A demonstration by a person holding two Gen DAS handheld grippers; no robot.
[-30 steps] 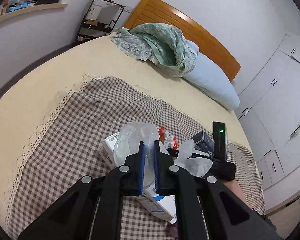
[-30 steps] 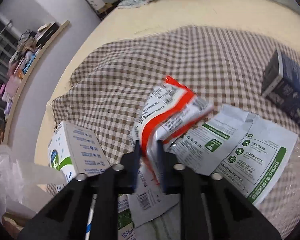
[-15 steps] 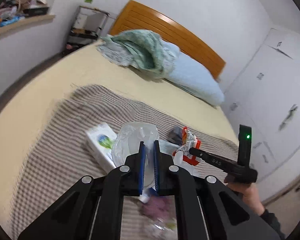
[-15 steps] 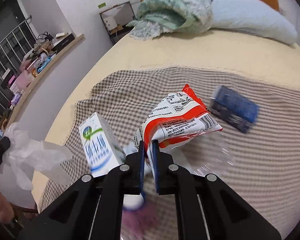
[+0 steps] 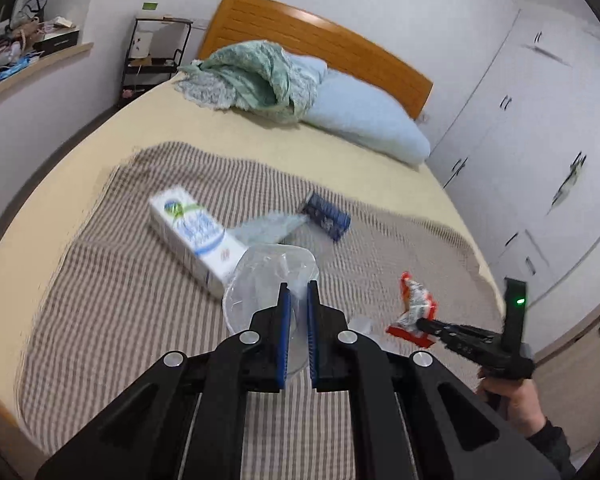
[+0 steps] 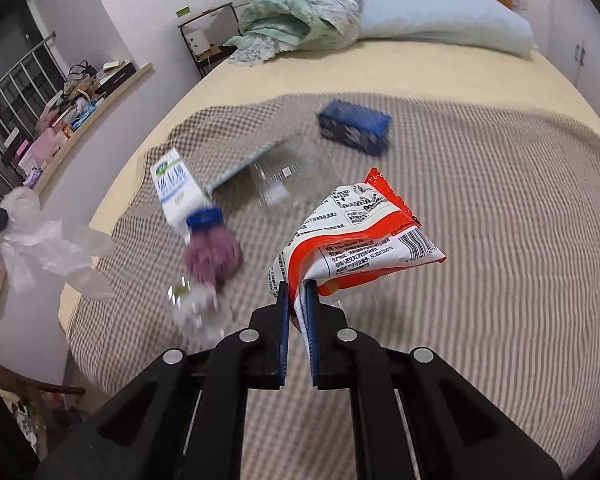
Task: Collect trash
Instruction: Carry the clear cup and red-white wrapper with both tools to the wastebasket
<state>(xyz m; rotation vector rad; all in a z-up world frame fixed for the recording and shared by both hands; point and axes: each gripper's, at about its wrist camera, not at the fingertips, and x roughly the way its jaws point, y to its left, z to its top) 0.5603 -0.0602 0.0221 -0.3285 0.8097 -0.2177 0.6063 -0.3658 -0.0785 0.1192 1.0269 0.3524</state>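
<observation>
My left gripper [image 5: 296,289] is shut on a crumpled clear plastic bag [image 5: 260,280], held above the checked blanket [image 5: 120,292]. The same bag [image 6: 32,240] hangs at the left edge of the right wrist view. My right gripper [image 6: 297,287] is shut on a red and white snack wrapper [image 6: 364,236], lifted off the bed; in the left wrist view that gripper [image 5: 420,322] and the wrapper [image 5: 414,308] hang to the right. On the blanket lie a white and blue carton [image 5: 192,232], a dark blue box [image 5: 326,216], a flat pale pouch [image 6: 260,168] and a blurred bottle with purple material [image 6: 212,256].
A green quilt [image 5: 256,76] and a pale blue pillow [image 5: 364,124] lie at the wooden headboard [image 5: 320,40]. White wardrobe doors [image 5: 540,140] stand on the right. A cluttered shelf [image 6: 80,112] and a black metal rack [image 5: 156,60] are on the left.
Both grippers have risen and drawn back from the pile. The right one lifted the snack wrapper off the blanket. The left one still carries the clear bag.
</observation>
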